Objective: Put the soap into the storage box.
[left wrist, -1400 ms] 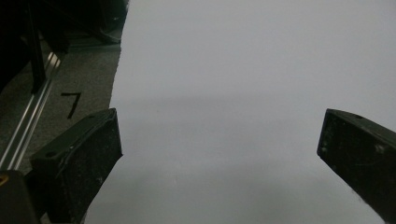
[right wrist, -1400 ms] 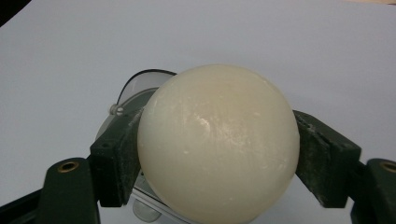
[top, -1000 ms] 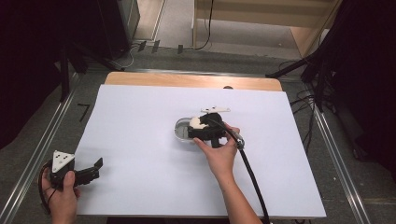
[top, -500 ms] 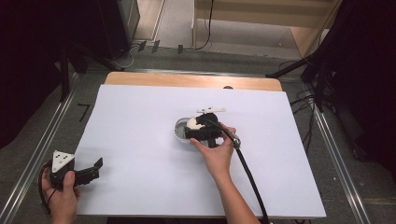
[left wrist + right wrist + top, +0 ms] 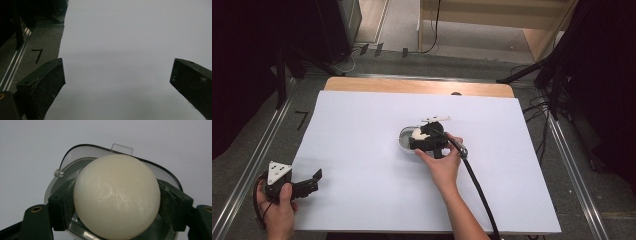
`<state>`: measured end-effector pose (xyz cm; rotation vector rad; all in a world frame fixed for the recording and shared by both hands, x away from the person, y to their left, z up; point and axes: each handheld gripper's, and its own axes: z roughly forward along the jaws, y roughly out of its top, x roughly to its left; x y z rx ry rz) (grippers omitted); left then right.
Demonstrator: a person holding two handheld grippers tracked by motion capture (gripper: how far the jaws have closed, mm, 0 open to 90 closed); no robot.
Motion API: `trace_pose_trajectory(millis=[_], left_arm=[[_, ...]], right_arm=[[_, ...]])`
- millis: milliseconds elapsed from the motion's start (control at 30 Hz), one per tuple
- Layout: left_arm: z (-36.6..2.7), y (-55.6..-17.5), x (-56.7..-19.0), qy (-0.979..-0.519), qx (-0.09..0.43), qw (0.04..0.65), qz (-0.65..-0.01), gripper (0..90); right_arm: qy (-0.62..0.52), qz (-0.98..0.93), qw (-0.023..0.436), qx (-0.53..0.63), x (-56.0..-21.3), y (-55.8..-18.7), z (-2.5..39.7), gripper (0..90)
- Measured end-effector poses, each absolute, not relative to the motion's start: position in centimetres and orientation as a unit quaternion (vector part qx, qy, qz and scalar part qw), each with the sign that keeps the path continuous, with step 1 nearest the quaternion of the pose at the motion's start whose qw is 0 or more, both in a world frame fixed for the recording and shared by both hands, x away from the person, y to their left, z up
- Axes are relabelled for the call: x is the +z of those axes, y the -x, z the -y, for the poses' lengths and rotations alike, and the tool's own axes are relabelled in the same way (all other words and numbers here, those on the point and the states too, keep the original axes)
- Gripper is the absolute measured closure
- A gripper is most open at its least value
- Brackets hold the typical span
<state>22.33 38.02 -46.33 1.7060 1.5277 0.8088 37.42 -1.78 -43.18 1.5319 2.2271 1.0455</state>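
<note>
A cream-white ball (image 5: 117,196) sits clamped between the two black jaws of my right gripper (image 5: 117,202), just over a shallow clear round container (image 5: 75,157) with a small tab at its far rim. From above, the same ball (image 5: 417,133) and container (image 5: 405,135) lie near the middle of the white sheet, with my right gripper (image 5: 419,137) over them in the person's hand. My left gripper (image 5: 317,176) rests at the sheet's near left edge, and its jaws (image 5: 117,80) stand wide apart with nothing between them.
A white sheet (image 5: 362,150) covers the table, whose wooden far edge (image 5: 412,86) shows beyond it. Metal rails (image 5: 252,165) run along both sides on the grey floor. A black cable (image 5: 479,190) trails from the right gripper toward the near edge.
The right gripper has shifted slightly left over the container with the ball in its jaws. The left gripper has stayed where it was.
</note>
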Motion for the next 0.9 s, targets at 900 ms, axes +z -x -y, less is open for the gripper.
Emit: trace_pose_trajectory(millis=[900], left_arm=[[-38.04, -22.32, -46.33, -0.658, 0.312, 0.35, -0.59, 0.3]], right_arm=[[-0.533, -0.759, 0.11, 0.358, -43.55, -37.68, 1.91, 24.1]])
